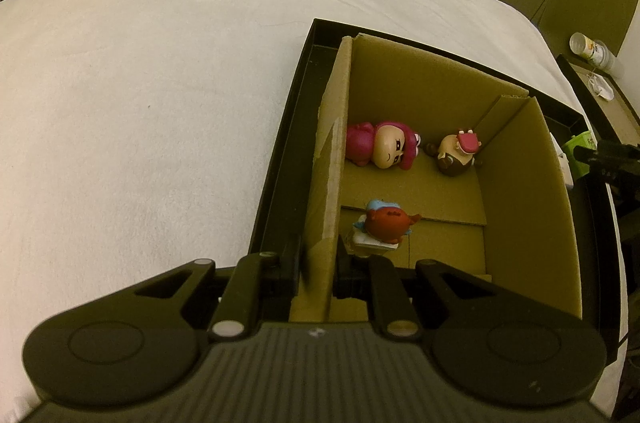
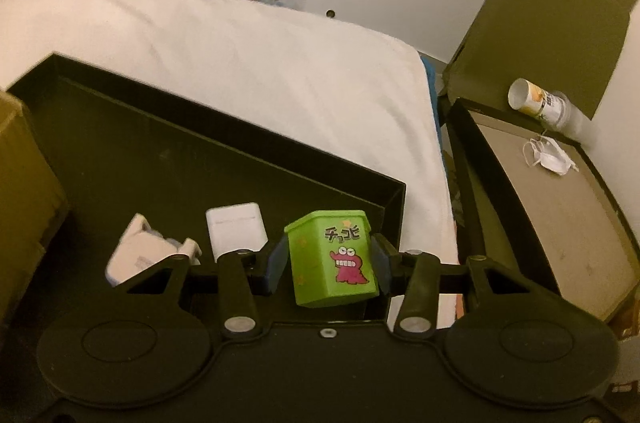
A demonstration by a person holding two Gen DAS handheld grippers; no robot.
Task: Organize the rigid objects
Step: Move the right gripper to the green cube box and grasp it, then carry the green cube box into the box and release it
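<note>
Left wrist view: our left gripper [image 1: 316, 271] is clamped on the cardboard box [image 1: 520, 191] wall; three toy figures [image 1: 382, 147] lie inside, box in a black tray [image 1: 280, 183] on the white bed [image 1: 140, 103].

Right wrist view: green box [image 2: 334, 259] between our right gripper [image 2: 330, 263] pads, over the tray [image 2: 240, 151]; grip uncertain. White case [image 2: 236, 229] inside.

three figurines [image 1: 384, 147] in cardboard box [image 1: 520, 183] | box inside tray [image 2: 200, 143] | tray on bed [image 1: 140, 103]
</note>
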